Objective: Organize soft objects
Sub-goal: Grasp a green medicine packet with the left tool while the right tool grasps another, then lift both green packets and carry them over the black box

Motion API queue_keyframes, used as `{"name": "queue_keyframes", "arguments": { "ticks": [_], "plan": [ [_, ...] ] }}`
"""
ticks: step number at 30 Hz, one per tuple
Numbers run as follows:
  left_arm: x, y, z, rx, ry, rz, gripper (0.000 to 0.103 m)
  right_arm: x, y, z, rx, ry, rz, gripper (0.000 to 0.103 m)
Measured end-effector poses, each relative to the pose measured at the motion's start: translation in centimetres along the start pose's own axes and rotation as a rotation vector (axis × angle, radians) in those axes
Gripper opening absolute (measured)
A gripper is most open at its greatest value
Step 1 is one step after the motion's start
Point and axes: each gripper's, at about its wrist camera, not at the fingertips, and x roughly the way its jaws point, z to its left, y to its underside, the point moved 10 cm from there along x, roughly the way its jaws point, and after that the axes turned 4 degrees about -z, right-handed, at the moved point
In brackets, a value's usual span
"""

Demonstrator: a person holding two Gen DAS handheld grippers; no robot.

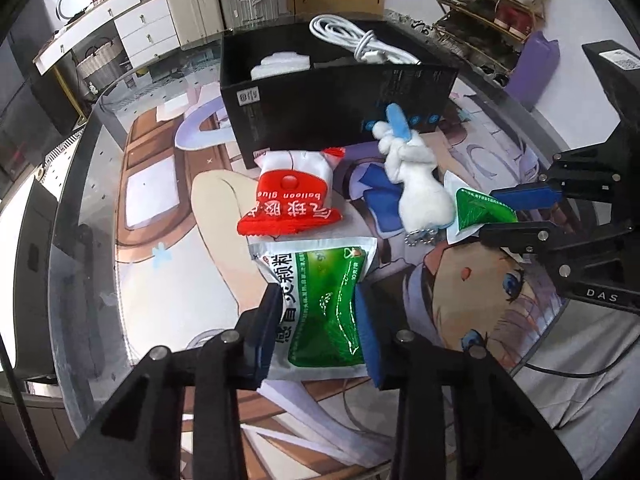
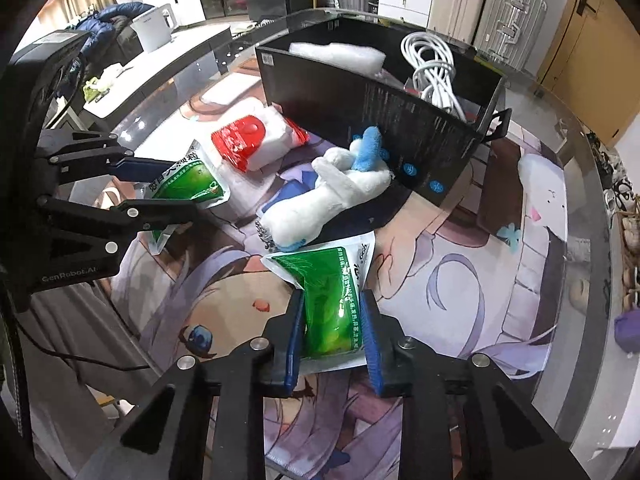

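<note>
The left hand-held gripper (image 1: 318, 328) is clamped on a green and white sachet (image 1: 320, 300), its blue pads pressing both long edges so the foil buckles between them; the packet's far end reaches out ahead of the fingertips over the picture-printed surface (image 1: 160, 220). The right hand-held gripper (image 2: 332, 332) is likewise closed on a second green sachet (image 2: 332, 300), gripping it across its width, with the white top edge of the pouch sticking out beyond the pads. Both tools point steeply downward toward the surface, and each shows in the other's camera off to the side, jaws pinched on its packet. Just ahead of the left hand-held gripper lies a red and white pouch (image 1: 294, 196) printed "balloon glue". Between the two tools, just beyond the right one's sachet, a white plush toy (image 2: 332, 196) with a blue ear lies on its side, a bead chain at its near end. Farther ahead of both stands a black box (image 1: 320, 100), open at the top, holding a coiled white cable (image 1: 360, 40) and a piece of white foam (image 2: 336, 56).
</note>
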Motion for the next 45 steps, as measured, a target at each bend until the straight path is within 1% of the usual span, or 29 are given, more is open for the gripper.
{"name": "queue_keyframes", "arguments": {
  "ticks": [6,10,16,29,35,40,45],
  "plan": [
    [-1.7,-0.9,-0.4,0.011,0.009,-0.05,0.035,-1.3,-0.8,0.0,0.025,-0.014,-0.049,0.026],
    [-2.4,-1.6,-0.3,0.008,0.014,-0.074,0.035,-2.3,-0.8,-0.5,0.039,-0.016,-0.07,0.026],
    [-3.1,-2.5,-0.3,-0.002,0.015,-0.103,0.035,-2.8,-1.1,-1.1,0.063,-0.013,-0.088,0.026],
    [-3.8,-2.9,-0.3,-0.001,0.0,-0.128,0.035,-3.3,-1.6,-0.8,0.063,-0.025,-0.114,0.026],
    [-3.8,-2.9,-0.5,0.011,-0.002,-0.128,0.035,-3.6,-1.8,-0.9,0.068,-0.025,-0.124,0.026],
    [-3.8,-2.9,-0.5,0.012,-0.007,-0.128,0.035,-3.5,-1.7,-0.8,0.061,-0.026,-0.116,0.026],
    [-3.8,-2.9,-0.6,0.013,-0.007,-0.127,0.035,-3.9,-2.0,-0.9,0.069,-0.032,-0.133,0.026]
  ]
}}
